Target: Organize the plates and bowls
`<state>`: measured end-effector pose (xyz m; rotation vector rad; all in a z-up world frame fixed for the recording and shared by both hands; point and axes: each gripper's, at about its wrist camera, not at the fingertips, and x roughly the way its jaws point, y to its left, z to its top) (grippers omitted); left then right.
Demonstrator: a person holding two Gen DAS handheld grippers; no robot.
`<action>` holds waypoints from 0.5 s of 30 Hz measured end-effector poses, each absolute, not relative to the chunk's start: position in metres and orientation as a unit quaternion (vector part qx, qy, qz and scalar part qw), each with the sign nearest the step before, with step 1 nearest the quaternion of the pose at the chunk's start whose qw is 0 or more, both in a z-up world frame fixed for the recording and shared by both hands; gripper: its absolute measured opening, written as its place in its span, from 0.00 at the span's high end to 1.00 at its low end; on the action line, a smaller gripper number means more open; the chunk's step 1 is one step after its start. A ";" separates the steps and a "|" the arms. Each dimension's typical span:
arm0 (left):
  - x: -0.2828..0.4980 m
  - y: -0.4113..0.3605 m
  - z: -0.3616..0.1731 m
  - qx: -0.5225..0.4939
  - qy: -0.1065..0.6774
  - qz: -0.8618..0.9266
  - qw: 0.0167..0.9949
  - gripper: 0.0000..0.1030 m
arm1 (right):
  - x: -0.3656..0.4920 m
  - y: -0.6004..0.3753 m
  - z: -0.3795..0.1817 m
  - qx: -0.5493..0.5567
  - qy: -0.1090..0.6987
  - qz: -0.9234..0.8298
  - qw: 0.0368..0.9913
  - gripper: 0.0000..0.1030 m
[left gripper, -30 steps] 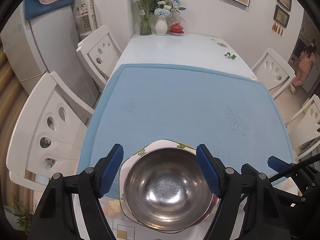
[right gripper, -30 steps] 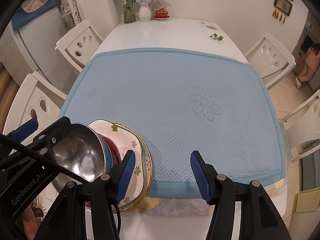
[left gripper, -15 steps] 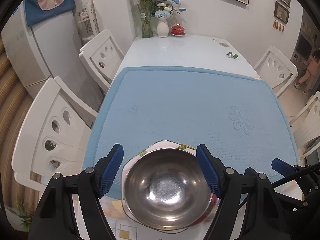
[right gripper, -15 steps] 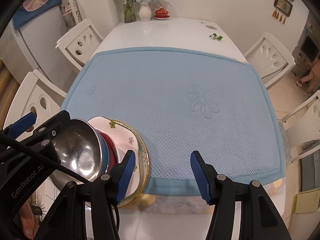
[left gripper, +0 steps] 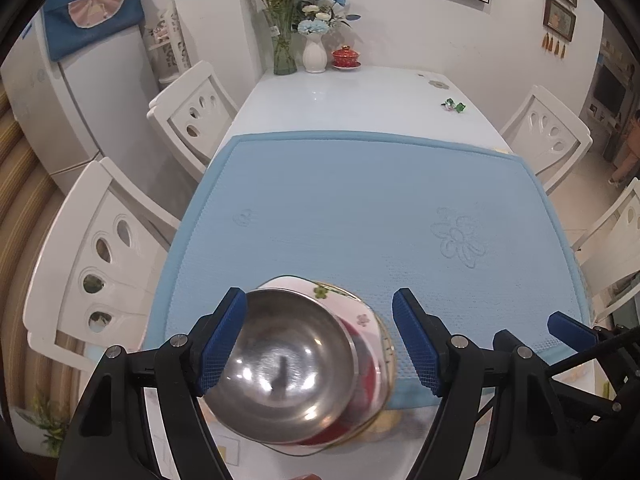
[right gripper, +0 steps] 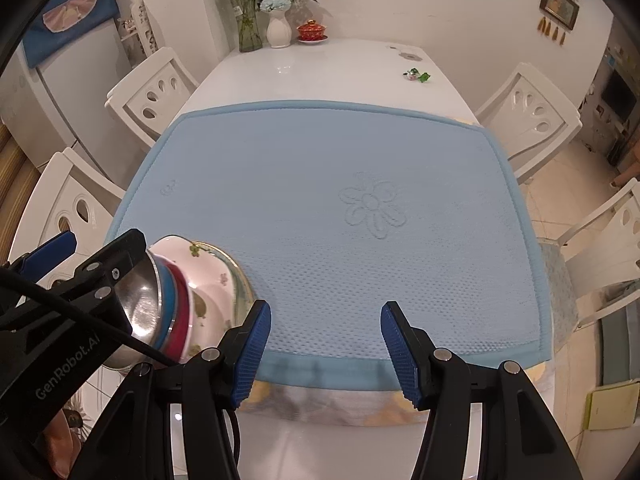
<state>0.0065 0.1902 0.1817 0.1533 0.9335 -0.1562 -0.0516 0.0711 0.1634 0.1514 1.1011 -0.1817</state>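
Note:
A stack of dishes sits at the near left edge of the blue mat (left gripper: 360, 208): a steel bowl (left gripper: 280, 364) on top, blue and red bowls (right gripper: 180, 312) under it, and a floral plate (left gripper: 360, 312) at the bottom. The stack looks tilted in the right wrist view. My left gripper (left gripper: 320, 344) is open, its blue pads (left gripper: 220, 340) either side of the steel bowl, above it. My right gripper (right gripper: 324, 352) is open and empty over the mat's near edge, right of the stack. The left gripper's body (right gripper: 80, 300) shows there too.
White chairs (left gripper: 100, 248) stand along both sides of the white table (left gripper: 360, 96). At the far end are a glass vase (left gripper: 284, 44), a white vase (left gripper: 314, 54), a red lidded cup (left gripper: 346, 56), and a small green item (left gripper: 454, 105). A fridge (left gripper: 72, 92) stands left.
Both grippers have pulled back and up, so the table looks farther. In the left wrist view the stack has shifted left between the pads and shows its red bowl; it appears blurred.

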 end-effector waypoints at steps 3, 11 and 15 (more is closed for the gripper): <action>0.004 0.180 0.184 0.073 0.449 -0.072 0.888 0.28 | -0.055 0.060 0.166 0.070 0.522 -0.083 0.846 0.46; 0.000 0.155 0.186 0.071 0.451 -0.067 0.887 0.28 | -0.060 0.030 0.172 0.062 0.521 -0.078 0.848 0.46; -0.001 0.142 0.183 0.072 0.454 -0.058 0.886 0.28 | -0.061 0.017 0.171 0.060 0.522 -0.074 0.847 0.46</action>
